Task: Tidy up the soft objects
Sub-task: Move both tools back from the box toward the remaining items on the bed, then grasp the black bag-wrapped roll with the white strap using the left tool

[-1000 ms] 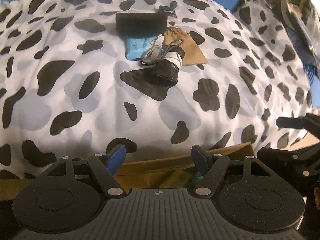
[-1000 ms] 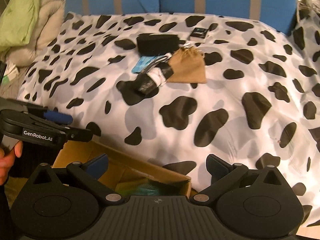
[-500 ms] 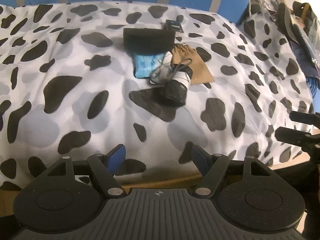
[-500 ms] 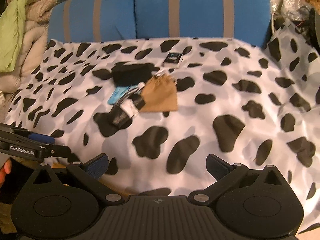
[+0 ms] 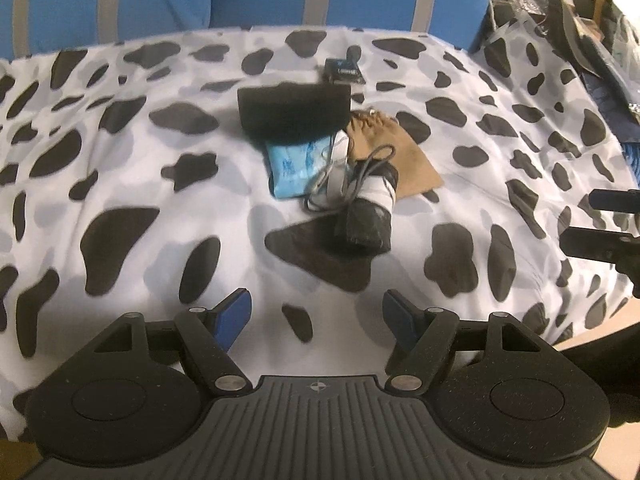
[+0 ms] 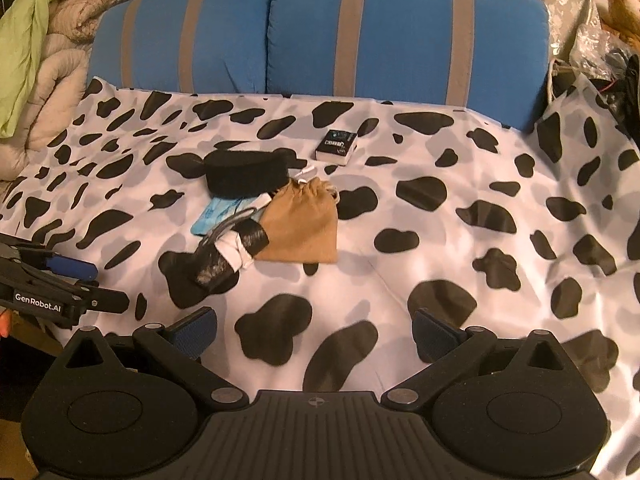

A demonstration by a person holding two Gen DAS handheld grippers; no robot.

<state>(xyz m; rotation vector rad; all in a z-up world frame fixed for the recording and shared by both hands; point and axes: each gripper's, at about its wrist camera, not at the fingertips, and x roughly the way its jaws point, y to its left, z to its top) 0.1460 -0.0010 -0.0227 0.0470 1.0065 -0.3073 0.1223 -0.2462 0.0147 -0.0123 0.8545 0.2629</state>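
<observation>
A cow-print cover (image 6: 460, 216) spreads ahead of both your grippers, blue cushions (image 6: 400, 36) behind it. Your left gripper (image 5: 316, 312) and right gripper (image 6: 314, 330) hover over its near edge, each with jaws wide and holding nothing. The soft things lie clustered well ahead (nearer your left tool): a black case (image 5: 294, 110), a tan pouch (image 6: 306, 226), a blue packet (image 5: 294, 162), a black-and-white bundle (image 5: 370, 210) touching pouch and packet. A small box (image 6: 336, 145) sits farthest.
</observation>
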